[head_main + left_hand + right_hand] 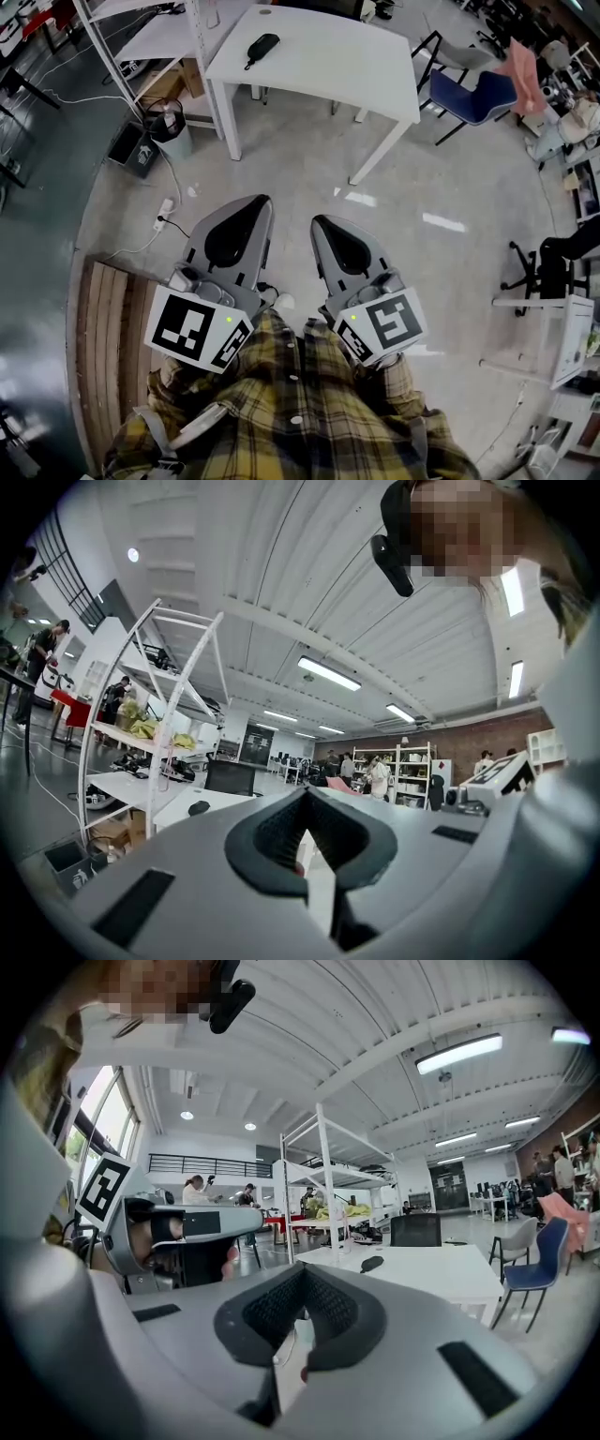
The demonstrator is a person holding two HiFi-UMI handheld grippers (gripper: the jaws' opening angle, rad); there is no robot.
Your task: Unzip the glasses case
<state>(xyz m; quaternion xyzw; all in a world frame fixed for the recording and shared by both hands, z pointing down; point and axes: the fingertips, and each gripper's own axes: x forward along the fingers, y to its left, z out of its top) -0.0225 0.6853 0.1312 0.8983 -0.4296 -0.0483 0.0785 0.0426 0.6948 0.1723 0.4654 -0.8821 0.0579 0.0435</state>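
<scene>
Task not begun: my left gripper [260, 202] and right gripper [320, 222], jaws closed and empty, are well apart from the untouched glasses case [262, 45] on the worktop [337, 66].

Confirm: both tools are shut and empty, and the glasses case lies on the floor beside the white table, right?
Not quite. The glasses case lies on top of the white table, not on the floor; the head view shows it. The left tool and right tool are indeed shut and empty.
</scene>
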